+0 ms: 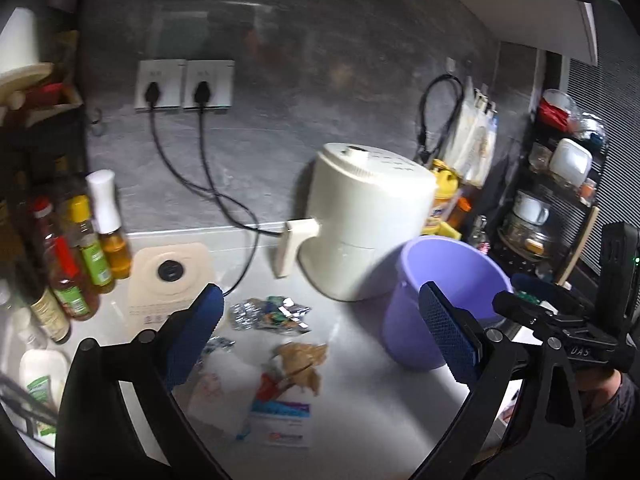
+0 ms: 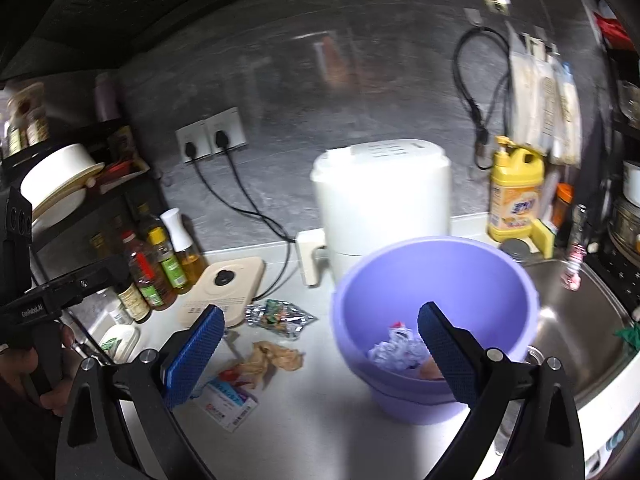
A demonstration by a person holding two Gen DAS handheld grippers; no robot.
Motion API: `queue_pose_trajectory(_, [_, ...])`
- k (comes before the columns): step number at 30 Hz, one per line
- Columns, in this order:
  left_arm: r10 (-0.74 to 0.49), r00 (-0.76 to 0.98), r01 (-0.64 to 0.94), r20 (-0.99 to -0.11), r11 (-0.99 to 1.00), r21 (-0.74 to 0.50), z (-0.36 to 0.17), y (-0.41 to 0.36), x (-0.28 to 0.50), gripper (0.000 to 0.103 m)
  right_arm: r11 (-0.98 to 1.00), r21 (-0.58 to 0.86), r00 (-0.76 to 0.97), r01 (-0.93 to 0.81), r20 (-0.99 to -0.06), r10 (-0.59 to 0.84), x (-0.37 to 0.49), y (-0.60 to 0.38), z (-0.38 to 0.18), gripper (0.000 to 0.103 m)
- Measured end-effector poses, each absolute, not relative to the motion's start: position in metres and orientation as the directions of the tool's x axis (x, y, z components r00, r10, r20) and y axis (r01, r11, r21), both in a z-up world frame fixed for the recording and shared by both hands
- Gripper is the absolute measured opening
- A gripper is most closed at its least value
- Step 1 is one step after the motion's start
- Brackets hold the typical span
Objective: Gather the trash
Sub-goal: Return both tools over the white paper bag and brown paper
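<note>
A purple bin (image 2: pixel 436 280) stands on the white counter with crumpled white paper (image 2: pixel 394 350) inside. My right gripper (image 2: pixel 320 344) hangs open above its left rim, nothing between the blue pads. Loose trash lies left of the bin: a silver foil wrapper (image 1: pixel 270 314) (image 2: pixel 280 316), a crumpled brown paper (image 1: pixel 302 364) (image 2: pixel 272 358), a small printed box (image 1: pixel 286 420) (image 2: pixel 230 400) and a red scrap (image 1: pixel 268 384). My left gripper (image 1: pixel 320 328) is open over this trash, empty. The bin (image 1: pixel 444 272) stands right of it.
A white appliance (image 1: pixel 368 220) stands behind the bin, its cord running to wall sockets (image 1: pixel 184 84). Sauce bottles (image 1: pixel 76 256) and a beige scale (image 1: pixel 170 276) line the left. A steel sink (image 2: pixel 580 320) lies right of the bin, a yellow detergent bottle (image 2: pixel 516 196) behind it.
</note>
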State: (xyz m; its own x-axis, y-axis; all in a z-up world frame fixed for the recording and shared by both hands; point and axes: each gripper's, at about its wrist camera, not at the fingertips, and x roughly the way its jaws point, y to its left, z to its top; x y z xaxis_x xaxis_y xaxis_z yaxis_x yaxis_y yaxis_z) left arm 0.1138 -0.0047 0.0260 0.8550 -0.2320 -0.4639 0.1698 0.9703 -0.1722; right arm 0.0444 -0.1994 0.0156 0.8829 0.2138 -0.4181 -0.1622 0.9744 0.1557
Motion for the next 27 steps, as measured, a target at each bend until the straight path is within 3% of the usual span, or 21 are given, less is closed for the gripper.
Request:
queue_pose_trajectory(8, [-0.140,0.858,0.067,-0.494,0.984,-0.163,0.007,0.023,0.092,0.097,0.964,0.119,0.858,-0.239,-0.438,0.267,0.050,-0.165,0.007,0.095])
queue_pose_trajectory(18, [-0.115,0.830,0.022,-0.546,0.984,-0.174,-0.018,0.043,0.072,0.097,0.920,0.066,0.808,-0.386,-0.457,0.372,0.050,-0.121,-0.010,0.095])
queue_pose_trajectory(27, [-0.041,0.789,-0.083,-0.613,0.982,-0.172,-0.058,0.064,0.061,0.097,0.920,0.084,0.749,-0.383,-0.554,0.362,0.060,-0.100,-0.049,0.095])
